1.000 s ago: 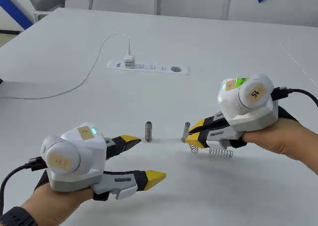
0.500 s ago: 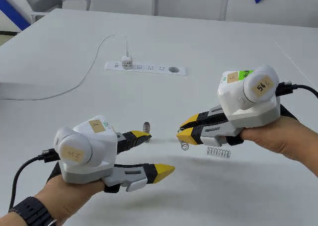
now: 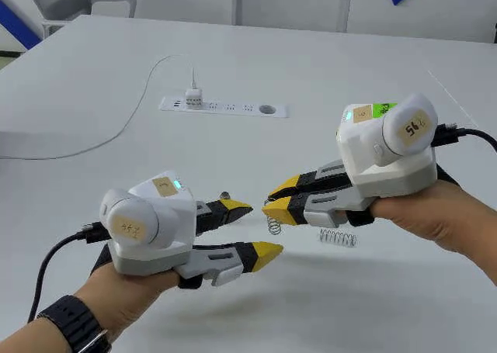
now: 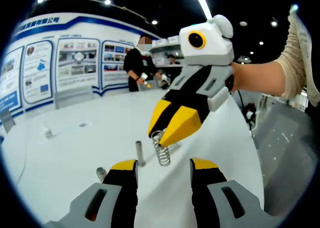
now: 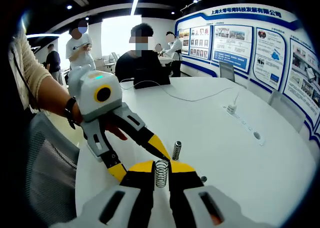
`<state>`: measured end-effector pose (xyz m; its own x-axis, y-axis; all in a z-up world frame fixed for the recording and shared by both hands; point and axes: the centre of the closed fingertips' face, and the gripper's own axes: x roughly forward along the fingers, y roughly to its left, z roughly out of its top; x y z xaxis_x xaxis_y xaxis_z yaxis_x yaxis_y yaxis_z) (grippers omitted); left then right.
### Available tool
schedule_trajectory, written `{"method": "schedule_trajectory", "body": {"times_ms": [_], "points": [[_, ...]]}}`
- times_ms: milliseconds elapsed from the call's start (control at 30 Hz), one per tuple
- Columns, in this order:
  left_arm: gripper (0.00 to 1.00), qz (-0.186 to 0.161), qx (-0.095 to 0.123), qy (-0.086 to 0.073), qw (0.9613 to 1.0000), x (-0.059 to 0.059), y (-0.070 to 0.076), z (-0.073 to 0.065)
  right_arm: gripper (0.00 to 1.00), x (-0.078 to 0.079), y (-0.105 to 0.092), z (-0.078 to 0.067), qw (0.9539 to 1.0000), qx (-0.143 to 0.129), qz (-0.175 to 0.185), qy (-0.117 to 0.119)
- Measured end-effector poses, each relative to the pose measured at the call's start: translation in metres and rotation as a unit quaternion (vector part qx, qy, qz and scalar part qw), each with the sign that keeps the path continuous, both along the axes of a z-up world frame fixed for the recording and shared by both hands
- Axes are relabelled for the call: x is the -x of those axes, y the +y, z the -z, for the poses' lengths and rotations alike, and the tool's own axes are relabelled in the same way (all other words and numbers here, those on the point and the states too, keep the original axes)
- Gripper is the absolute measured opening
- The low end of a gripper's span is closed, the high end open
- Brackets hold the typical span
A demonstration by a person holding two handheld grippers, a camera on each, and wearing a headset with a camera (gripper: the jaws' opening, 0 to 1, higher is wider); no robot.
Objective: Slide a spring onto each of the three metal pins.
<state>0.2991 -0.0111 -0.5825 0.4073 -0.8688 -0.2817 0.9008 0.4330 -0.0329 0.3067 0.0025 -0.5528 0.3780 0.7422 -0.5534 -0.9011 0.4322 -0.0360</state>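
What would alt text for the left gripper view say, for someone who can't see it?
The right gripper holds a spring by its top end in its yellow tips, close beside a bare metal pin standing on the white table. The left gripper has its own jaws open at the bottom of the picture.

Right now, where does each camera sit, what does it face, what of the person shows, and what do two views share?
Head view: on the headset, looking down at the white table; left hand holds the yellow-tipped left tool, right hand the right tool.
Left gripper view: on the left tool, facing the right tool; right forearm shows.
Right gripper view: on the right tool, facing the left tool; watch-wearing left wrist shows.
Shared: the coiled metal spring in the right tool.
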Motion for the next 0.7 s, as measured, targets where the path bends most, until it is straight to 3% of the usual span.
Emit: {"method": "schedule_trajectory", "body": {"times_ms": [700], "points": [[0.17, -0.007, 0.011, -0.002, 0.9999, -0.0062, -0.0048, -0.0067, 0.11, 0.0052, 0.0066, -0.0086, 0.9998, -0.017, -0.007, 0.000]]}}
